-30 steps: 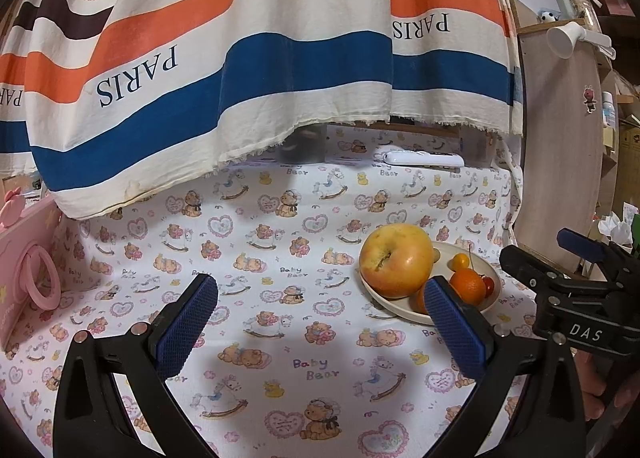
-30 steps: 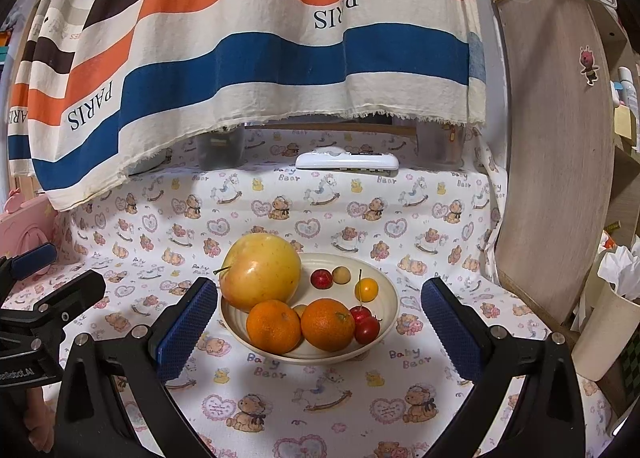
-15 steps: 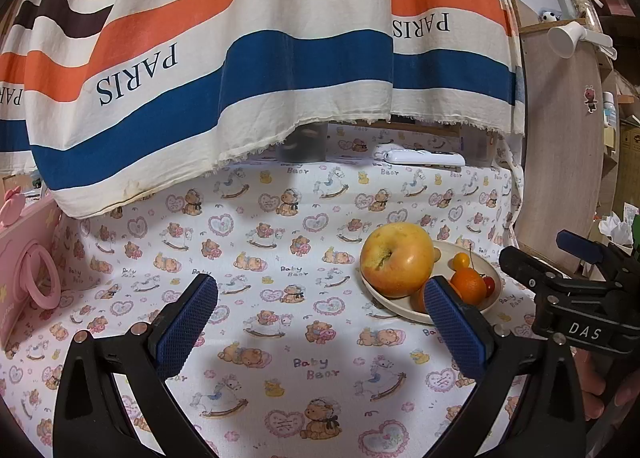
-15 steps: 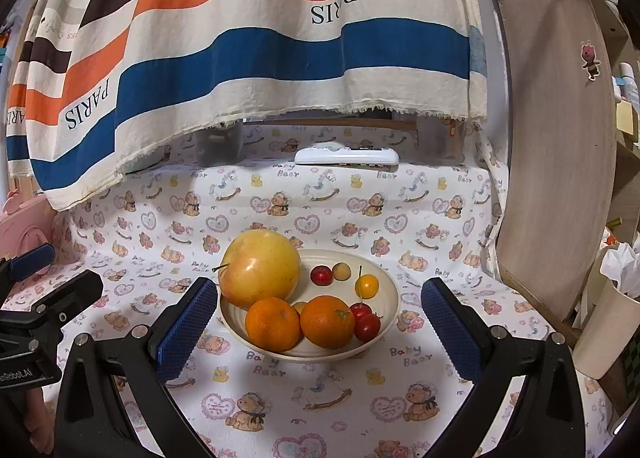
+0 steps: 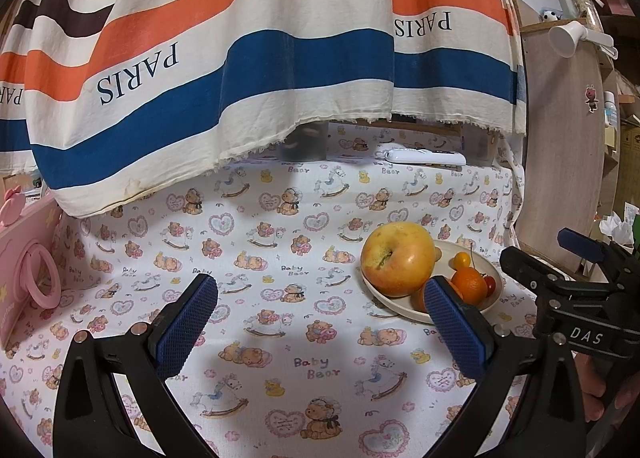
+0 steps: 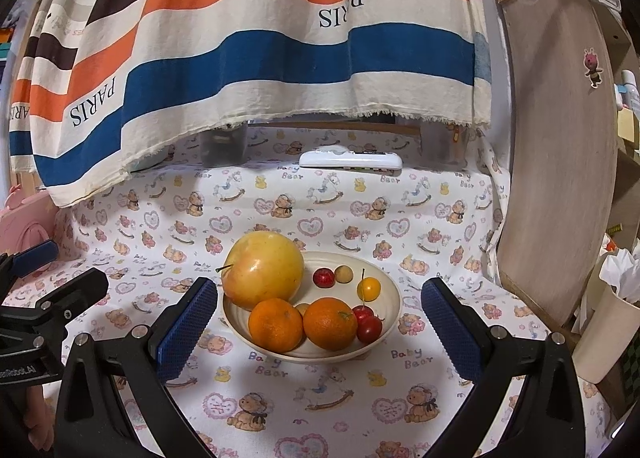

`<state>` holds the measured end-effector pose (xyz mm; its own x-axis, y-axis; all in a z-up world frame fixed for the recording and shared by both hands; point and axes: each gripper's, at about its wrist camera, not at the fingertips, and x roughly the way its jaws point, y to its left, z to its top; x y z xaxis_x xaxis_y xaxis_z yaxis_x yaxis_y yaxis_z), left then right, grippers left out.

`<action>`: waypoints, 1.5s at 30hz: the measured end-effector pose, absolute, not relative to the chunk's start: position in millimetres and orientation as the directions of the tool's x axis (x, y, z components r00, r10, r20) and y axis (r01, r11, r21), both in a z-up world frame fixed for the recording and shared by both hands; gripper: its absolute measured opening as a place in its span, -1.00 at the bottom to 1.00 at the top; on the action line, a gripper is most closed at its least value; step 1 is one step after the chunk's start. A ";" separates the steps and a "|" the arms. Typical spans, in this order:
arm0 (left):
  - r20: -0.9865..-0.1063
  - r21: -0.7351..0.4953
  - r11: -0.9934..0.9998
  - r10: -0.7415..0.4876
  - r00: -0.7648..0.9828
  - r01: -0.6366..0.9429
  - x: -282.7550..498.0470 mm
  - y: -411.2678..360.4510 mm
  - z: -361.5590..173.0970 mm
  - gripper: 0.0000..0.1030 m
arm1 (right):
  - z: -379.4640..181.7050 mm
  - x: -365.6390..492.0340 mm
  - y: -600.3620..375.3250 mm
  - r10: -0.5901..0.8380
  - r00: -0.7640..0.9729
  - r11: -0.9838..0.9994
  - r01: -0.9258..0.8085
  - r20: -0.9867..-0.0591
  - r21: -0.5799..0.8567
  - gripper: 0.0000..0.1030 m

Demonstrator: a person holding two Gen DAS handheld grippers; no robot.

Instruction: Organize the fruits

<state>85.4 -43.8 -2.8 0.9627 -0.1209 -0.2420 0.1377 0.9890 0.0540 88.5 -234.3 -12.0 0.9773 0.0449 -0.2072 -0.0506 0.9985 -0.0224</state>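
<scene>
Warm, fairly bright indoor light from above; soft shadows pool at lower centre, fisheye bending curves both frames' edges, corners vignetted black.

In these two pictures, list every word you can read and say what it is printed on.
"PARIS": striped cloth.
"HERMES": same cloth, top edge.
"Baby Bear": tablecloth.
"DAS": right gripper body, seen from left wrist view.
Lettering on left gripper body in right wrist view: cut off, unreadable.

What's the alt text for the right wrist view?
A cream bowl of fruit sits between the open right claw: a big apple, two oranges and small cherries. The left claw shows at the left edge, a striped cloth behind.
</scene>
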 end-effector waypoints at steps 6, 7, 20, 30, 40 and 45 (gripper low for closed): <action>-0.241 0.056 0.989 -0.121 0.963 0.139 85.3 -44.0 -2.9 0.99 | -11.1 90.0 -235.0 0.046 0.977 0.998 -0.052 -0.209 -0.022 0.99; -0.241 0.056 0.989 -0.121 0.963 0.138 85.2 -43.8 -3.0 0.99 | -11.1 90.2 -235.0 0.046 0.977 0.998 -0.052 -0.209 -0.022 0.99; -0.241 0.058 0.988 -0.123 0.963 0.141 85.5 -43.7 -2.7 0.99 | -10.1 92.0 -234.1 0.060 0.975 0.997 -0.068 -0.213 -0.028 0.99; -0.239 0.061 0.988 -0.124 0.963 0.142 85.2 -43.9 -3.1 0.99 | -10.9 90.8 -233.4 0.061 0.975 0.997 -0.069 -0.216 -0.027 0.99; -0.238 0.063 0.988 -0.125 0.963 0.144 85.0 -43.7 -3.7 0.99 | -11.4 89.3 -232.9 0.061 0.974 0.997 -0.068 -0.217 -0.026 0.99; -0.238 0.063 0.988 -0.125 0.963 0.144 85.0 -43.6 -4.1 0.99 | -11.1 91.0 -234.0 0.061 0.974 0.997 -0.068 -0.217 -0.026 0.99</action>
<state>85.0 -43.6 -4.1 0.9633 -0.1252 -0.2375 0.1439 0.9876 0.0634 91.0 -234.0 -11.1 0.9742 0.0612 -0.2173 -0.0685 0.9973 -0.0259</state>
